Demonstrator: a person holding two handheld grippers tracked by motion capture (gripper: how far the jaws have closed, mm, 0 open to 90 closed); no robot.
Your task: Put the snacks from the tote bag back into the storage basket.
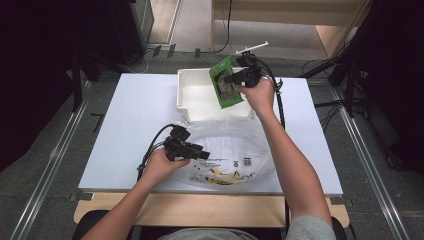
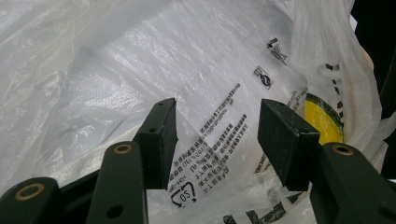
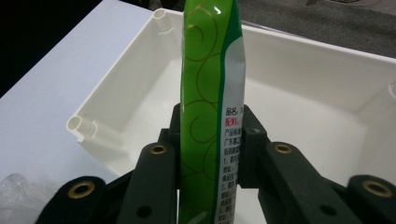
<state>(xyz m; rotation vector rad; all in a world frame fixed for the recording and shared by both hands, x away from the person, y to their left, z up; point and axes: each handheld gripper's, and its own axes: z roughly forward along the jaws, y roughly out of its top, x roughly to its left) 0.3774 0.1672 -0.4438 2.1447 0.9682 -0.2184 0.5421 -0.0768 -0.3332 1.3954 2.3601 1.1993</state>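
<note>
A green snack packet [image 1: 226, 82] hangs upright over the white bin [image 1: 182, 90] at the back of the table, and my right gripper [image 1: 234, 79] is shut on it. In the right gripper view the packet [image 3: 210, 93] stands pinched between the two jaws, with the bin [image 3: 303, 51] below and behind it. A clear plastic bag [image 1: 230, 145] with black print lies in front of the bin. My left gripper [image 1: 204, 154] rests at the bag's left edge. Its jaws stand wide apart, and the bag's film [image 2: 140, 60] lies between and behind them without being pinched.
The white table [image 1: 135, 125] has bare surface left of the bin and bag. A yellow patch [image 1: 222, 176] shows through the bag near the front edge. The right gripper's black cable [image 1: 281, 102] trails down the table's right side.
</note>
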